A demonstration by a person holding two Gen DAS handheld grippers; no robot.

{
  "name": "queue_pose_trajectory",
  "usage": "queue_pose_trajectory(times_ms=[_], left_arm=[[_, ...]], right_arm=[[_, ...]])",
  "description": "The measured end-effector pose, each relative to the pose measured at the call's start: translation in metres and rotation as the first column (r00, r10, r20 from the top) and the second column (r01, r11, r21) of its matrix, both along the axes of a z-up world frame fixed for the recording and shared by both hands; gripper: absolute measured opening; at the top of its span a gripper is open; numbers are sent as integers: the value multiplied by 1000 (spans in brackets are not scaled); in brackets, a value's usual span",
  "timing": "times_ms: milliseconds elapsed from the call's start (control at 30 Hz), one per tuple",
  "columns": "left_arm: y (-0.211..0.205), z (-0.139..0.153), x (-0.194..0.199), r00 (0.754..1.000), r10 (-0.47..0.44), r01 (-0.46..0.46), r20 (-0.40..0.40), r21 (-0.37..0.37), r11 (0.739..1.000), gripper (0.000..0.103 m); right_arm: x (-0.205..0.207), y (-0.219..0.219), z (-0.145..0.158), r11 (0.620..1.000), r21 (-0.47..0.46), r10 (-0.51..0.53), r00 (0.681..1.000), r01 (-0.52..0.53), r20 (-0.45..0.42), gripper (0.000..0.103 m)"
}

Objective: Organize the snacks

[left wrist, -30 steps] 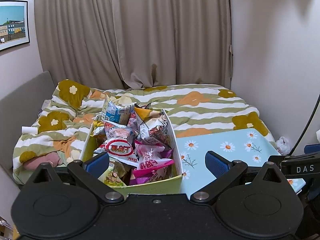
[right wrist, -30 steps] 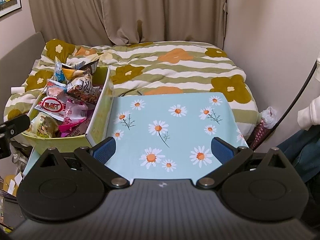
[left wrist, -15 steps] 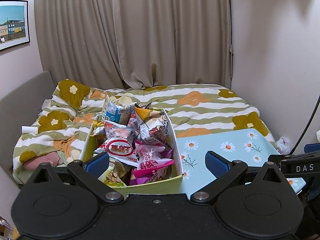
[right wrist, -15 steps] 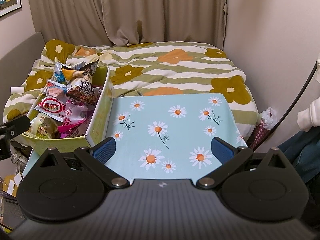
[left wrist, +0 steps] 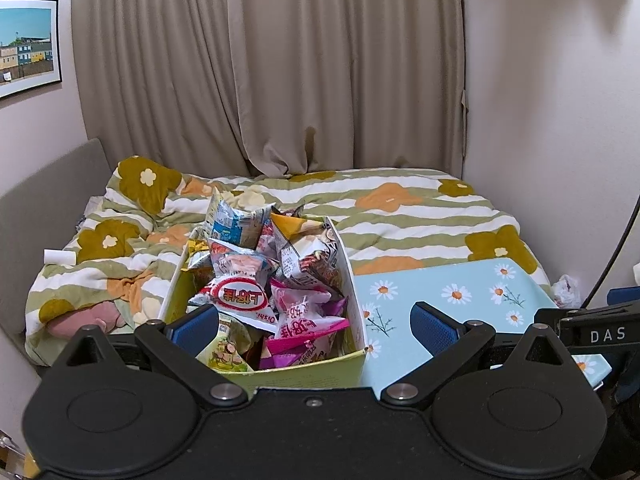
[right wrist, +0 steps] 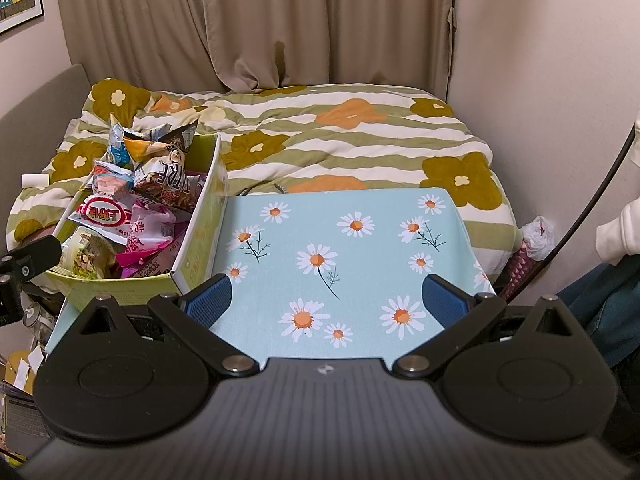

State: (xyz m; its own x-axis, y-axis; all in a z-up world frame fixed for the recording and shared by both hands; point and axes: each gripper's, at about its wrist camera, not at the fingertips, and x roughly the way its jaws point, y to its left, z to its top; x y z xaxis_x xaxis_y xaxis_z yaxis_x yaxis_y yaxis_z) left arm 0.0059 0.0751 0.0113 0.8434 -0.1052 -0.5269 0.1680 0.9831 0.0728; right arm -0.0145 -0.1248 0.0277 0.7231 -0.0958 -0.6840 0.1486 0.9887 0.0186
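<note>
Snack box (left wrist: 304,372) sits ahead of the left gripper's (left wrist: 314,326) spread, empty jaws.

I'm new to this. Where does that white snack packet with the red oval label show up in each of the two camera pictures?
Left wrist view: the white packet with the red oval lies lower centre, on top of the pile in the yellow-green box.
Right wrist view: the same packet sits at the left edge, in that box.
Shared landmark: the blue daisy cloth, right of the box in both.
</note>
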Motion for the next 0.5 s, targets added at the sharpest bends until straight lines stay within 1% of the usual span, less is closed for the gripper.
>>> queue_pose_trajectory(times_ms=[133, 300, 500], left_arm=[[1, 3, -2, 1000, 18, -18, 22, -7, 1000, 103], [2, 4, -2, 999, 32, -32, 28, 1, 999, 103], [5, 4, -3, 999, 36, -36, 38, -9, 999, 103]], right_arm=[[0, 0, 0, 1000, 0, 0, 1000, 0, -1, 103], [0, 0, 0, 1000, -1, 0, 1000, 0, -1, 103], [0, 1, -1, 1000, 0, 0, 1000, 0, 0, 103]])
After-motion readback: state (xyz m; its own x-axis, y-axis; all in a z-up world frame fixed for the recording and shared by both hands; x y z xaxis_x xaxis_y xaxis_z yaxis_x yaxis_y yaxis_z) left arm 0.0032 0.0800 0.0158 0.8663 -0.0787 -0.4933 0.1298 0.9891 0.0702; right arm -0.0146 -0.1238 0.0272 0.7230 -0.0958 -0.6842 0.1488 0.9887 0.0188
